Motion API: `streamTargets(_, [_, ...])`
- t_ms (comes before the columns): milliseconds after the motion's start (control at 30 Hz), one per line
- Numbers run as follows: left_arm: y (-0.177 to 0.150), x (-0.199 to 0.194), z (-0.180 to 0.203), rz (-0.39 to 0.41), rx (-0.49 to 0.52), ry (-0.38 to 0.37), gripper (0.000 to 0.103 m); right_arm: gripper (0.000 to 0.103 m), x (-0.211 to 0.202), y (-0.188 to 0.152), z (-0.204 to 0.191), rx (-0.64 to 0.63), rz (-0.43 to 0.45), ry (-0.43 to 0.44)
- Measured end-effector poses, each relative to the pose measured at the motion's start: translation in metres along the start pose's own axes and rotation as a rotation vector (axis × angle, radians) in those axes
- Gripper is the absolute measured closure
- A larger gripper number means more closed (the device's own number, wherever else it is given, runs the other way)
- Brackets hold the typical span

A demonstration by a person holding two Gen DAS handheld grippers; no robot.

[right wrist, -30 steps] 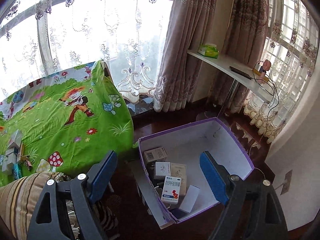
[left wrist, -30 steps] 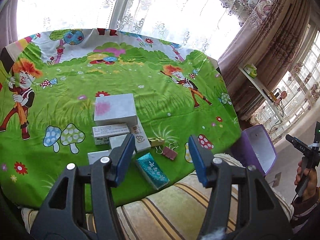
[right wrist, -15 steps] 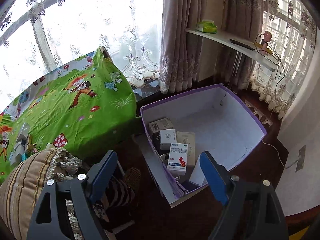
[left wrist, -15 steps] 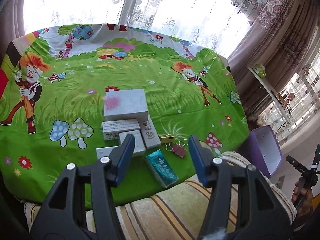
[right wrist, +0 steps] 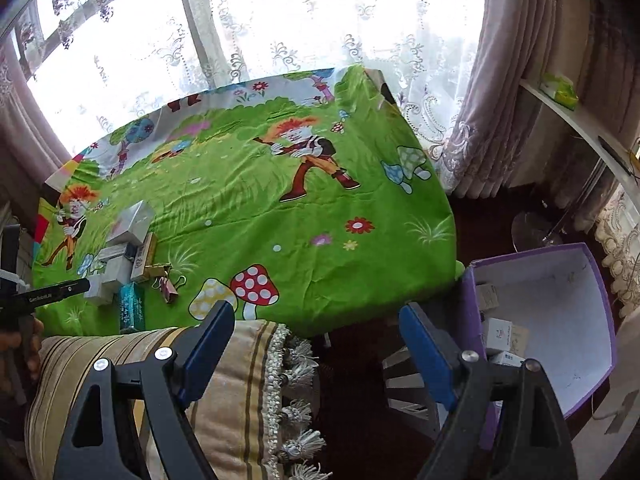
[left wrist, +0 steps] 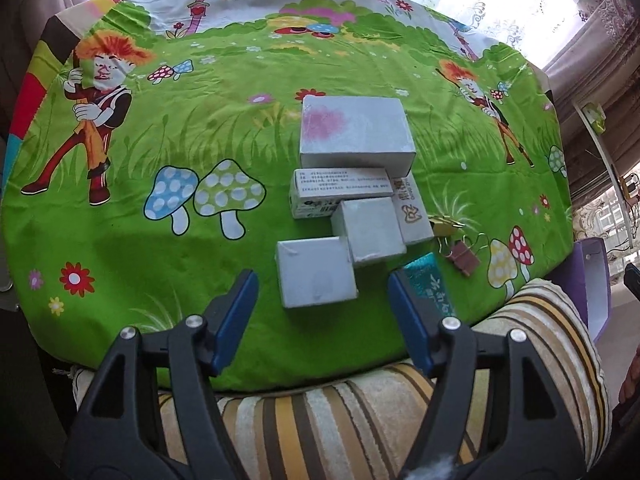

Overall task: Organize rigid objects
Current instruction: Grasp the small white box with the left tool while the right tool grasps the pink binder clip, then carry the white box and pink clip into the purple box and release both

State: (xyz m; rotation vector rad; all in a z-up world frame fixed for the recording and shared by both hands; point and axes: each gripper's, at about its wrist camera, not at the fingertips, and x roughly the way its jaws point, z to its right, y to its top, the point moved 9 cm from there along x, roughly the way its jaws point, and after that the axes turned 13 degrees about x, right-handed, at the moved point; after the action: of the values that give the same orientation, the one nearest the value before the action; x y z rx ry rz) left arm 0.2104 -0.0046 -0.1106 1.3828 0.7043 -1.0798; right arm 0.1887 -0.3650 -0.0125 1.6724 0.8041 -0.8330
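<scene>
Green cartoon cloth [left wrist: 168,152] covered the table. Above the nearest white box [left wrist: 316,272], the left gripper [left wrist: 322,312] had dropped closer, its jaws just widening with nothing between them. The right gripper [right wrist: 316,344], empty and open, had swung from the purple bin [right wrist: 560,304] toward the table, so another pickup looked imminent.
</scene>
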Motion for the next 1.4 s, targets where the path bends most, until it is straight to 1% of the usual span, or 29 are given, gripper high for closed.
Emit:
streamTargets(67, [0.0, 0.007, 0.001, -0.021, 0.004, -0.002, 0.03, 0.017, 0.015, -0.003, -0.031, -0.074, -0.047, 0.016])
streamTargets(167, [0.0, 0.018, 0.002, -0.052, 0.024, 0.019, 0.03, 0.017, 0.04, -0.012, -0.08, -0.223, -0.122, 0.026])
streamTargets(233, [0.002, 0.025, 0.001, -0.062, 0.027, 0.034, 0.03, 0.017, 0.061, -0.017, -0.111, -0.331, -0.148, 0.028])
streamTargets(300, [0.002, 0.032, -0.003, -0.073, 0.025, 0.052, 0.032, 0.017, 0.084, -0.024, -0.133, -0.403, -0.177, 0.03])
streamTargets(333, [0.002, 0.034, -0.003, -0.074, 0.024, 0.048, 0.034, 0.017, 0.095, -0.028, -0.142, -0.425, -0.196, 0.05])
streamTargets(367, [0.002, 0.035, -0.003, -0.075, 0.026, 0.043, 0.044, 0.017, 0.103, -0.031, -0.151, -0.441, -0.208, 0.074])
streamTargets(400, [0.001, 0.036, -0.003, -0.077, 0.024, 0.043, 0.05, 0.017, 0.11, -0.034, -0.159, -0.466, -0.208, 0.085])
streamTargets(500, [0.001, 0.034, -0.002, -0.061, 0.026, 0.042, 0.051, 0.017, 0.128, -0.042, -0.172, -0.56, -0.201, 0.057])
streamTargets(600, [0.001, 0.029, 0.0, -0.039, 0.022, 0.043, 0.051, 0.018, 0.14, -0.049, -0.178, -0.612, -0.207, 0.048])
streamTargets(667, [0.0, 0.024, 0.0, -0.022, 0.012, 0.037, 0.051, 0.023, 0.146, -0.047, -0.18, -0.616, -0.215, 0.058])
streamTargets(700, [0.0, 0.022, 0.0, -0.014, 0.009, 0.036, 0.051, 0.03, 0.148, -0.046, -0.179, -0.612, -0.218, 0.065])
streamTargets(733, [-0.001, 0.02, -0.001, -0.008, 0.007, 0.035, 0.051, 0.033, 0.149, -0.045, -0.179, -0.607, -0.219, 0.073])
streamTargets(800, [0.0, 0.017, 0.0, 0.002, 0.008, 0.034, 0.051, 0.035, 0.153, -0.042, -0.179, -0.591, -0.218, 0.081])
streamTargets(867, [0.001, 0.017, 0.001, 0.01, 0.008, 0.032, 0.051, 0.039, 0.157, -0.04, -0.178, -0.575, -0.223, 0.093])
streamTargets(900, [0.001, 0.016, 0.001, 0.015, 0.009, 0.032, 0.051, 0.047, 0.159, -0.04, -0.178, -0.567, -0.232, 0.107])
streamTargets(933, [0.001, 0.014, 0.001, 0.021, 0.009, 0.032, 0.051, 0.059, 0.161, -0.04, -0.179, -0.559, -0.24, 0.12])
streamTargets(967, [0.002, 0.012, 0.001, 0.027, 0.01, 0.031, 0.051, 0.067, 0.162, -0.04, -0.18, -0.552, -0.251, 0.136])
streamTargets(1000, [0.002, 0.011, 0.001, 0.031, 0.01, 0.031, 0.051, 0.082, 0.162, -0.042, -0.181, -0.55, -0.264, 0.153])
streamTargets(1033, [0.002, 0.01, 0.002, 0.035, 0.01, 0.032, 0.051, 0.085, 0.162, -0.044, -0.182, -0.547, -0.275, 0.172])
streamTargets(1067, [0.003, 0.01, 0.002, 0.038, 0.011, 0.031, 0.051, 0.086, 0.161, -0.044, -0.182, -0.542, -0.275, 0.186])
streamTargets(1100, [0.003, 0.009, 0.003, 0.04, 0.012, 0.031, 0.051, 0.092, 0.159, -0.045, -0.182, -0.537, -0.277, 0.199])
streamTargets(1300, [0.006, 0.001, 0.009, 0.068, 0.026, 0.025, 0.051, 0.093, 0.145, -0.042, -0.179, -0.5, -0.231, 0.242])
streamTargets(1400, [0.009, -0.005, 0.015, 0.09, 0.035, 0.005, 0.051, 0.093, 0.134, -0.033, -0.171, -0.438, -0.198, 0.253])
